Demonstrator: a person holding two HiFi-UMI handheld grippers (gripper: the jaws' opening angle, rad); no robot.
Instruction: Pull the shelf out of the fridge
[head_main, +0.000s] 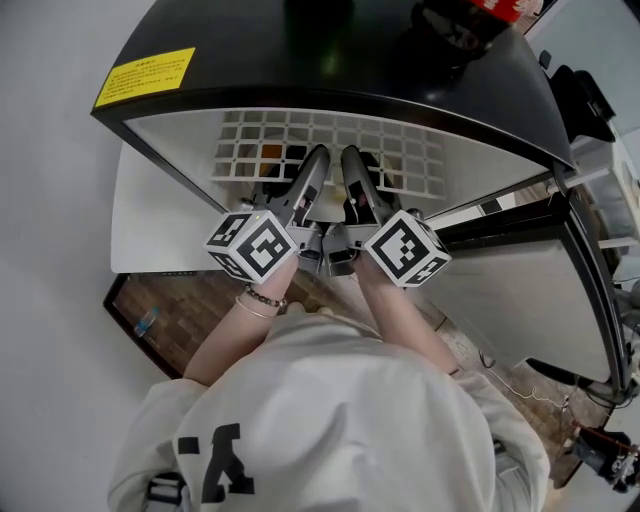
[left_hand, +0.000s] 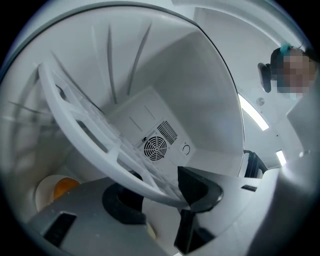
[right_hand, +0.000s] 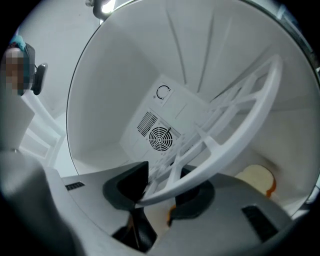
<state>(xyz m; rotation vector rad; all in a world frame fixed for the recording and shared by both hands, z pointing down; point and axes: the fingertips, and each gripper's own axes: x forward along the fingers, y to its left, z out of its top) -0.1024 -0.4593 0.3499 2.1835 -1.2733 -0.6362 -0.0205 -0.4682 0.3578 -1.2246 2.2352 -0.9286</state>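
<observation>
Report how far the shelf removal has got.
Done: the fridge stands open and both grippers have reached inside. In hand: the left gripper and the right gripper each clamp the front rail of the shelf. Left: in the head view the shelf sits inside the cabinet, so the whole outward pull remains.

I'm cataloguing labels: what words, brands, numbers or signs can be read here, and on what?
Nothing can be read in full.
Yellow label on the fridge top: lines of print, too small to read.
Red pack at the top edge: white lettering, cut off.
Black print on the sweatshirt: partly hidden, unreadable.
</observation>
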